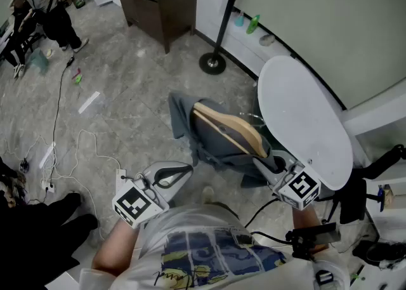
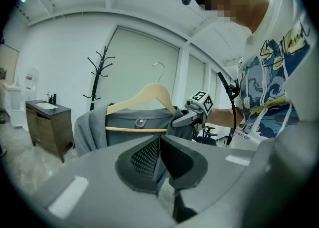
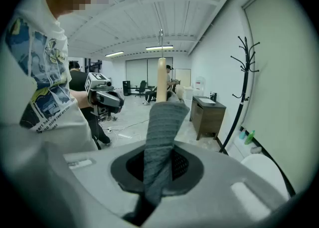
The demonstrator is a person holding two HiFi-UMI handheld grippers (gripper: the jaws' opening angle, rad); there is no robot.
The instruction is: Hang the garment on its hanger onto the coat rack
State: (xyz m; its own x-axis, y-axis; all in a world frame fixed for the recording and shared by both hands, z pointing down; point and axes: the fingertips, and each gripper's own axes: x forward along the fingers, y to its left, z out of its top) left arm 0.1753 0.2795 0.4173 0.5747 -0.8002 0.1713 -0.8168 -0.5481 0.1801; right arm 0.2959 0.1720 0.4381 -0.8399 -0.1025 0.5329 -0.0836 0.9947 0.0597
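Clamping the grey garment [image 1: 209, 146] at its shoulder, your right gripper [image 1: 266, 158] has its jaws pinched tight on the fabric, and the garment hangs on its wooden hanger [image 1: 229, 129] out in front of you, clear of the floor. Your left gripper [image 1: 172, 174] sits near it, jaws together on nothing. The coat rack [image 1: 226, 16] stands well beyond, by the wall.
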